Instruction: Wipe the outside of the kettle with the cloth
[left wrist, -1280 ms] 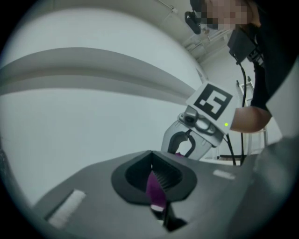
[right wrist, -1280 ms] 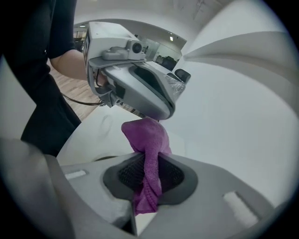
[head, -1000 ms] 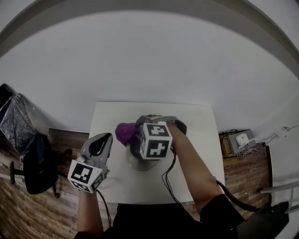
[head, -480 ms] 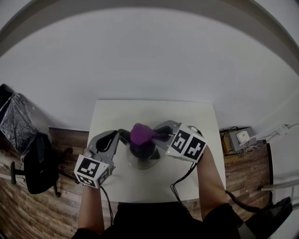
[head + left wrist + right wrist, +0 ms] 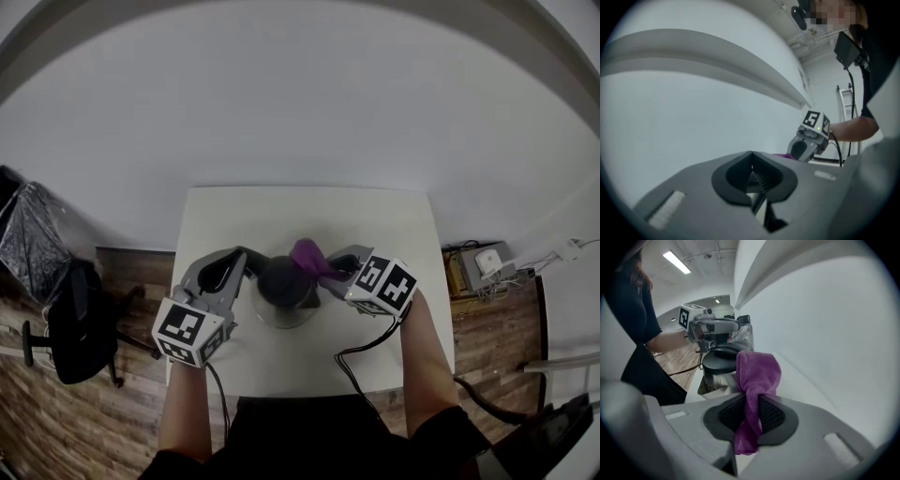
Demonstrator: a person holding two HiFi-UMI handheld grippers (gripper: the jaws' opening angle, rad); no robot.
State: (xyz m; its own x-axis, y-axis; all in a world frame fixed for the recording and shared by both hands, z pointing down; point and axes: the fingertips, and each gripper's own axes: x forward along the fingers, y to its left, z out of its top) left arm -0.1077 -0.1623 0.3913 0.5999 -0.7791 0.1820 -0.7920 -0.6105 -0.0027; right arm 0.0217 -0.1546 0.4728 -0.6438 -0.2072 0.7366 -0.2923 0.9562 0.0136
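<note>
White wall fills the top of the head view, with wood floor on both sides. A black chair stands on the floor at left, well apart from the work.

White table against the wall. The person stands at its near edge, both forearms reaching in.

Kettle upright near the table's middle, dark lid on top, silver body below.

Left hand-held gripper comes in from the kettle's left, tips right at its upper left side. Its own view shows the jaws fully together with nothing between the pads. Can't tell if it touches the kettle.

Right hand-held gripper comes in from the kettle's right, angled down. Its jaws are narrow and clamped on the purple cloth. The cloth is pinched mid-length, with a bunched end sticking out past the tips and a short tail hanging behind the pads. The bunched end sits at the kettle's upper right edge by the lid; contact unclear.
</note>
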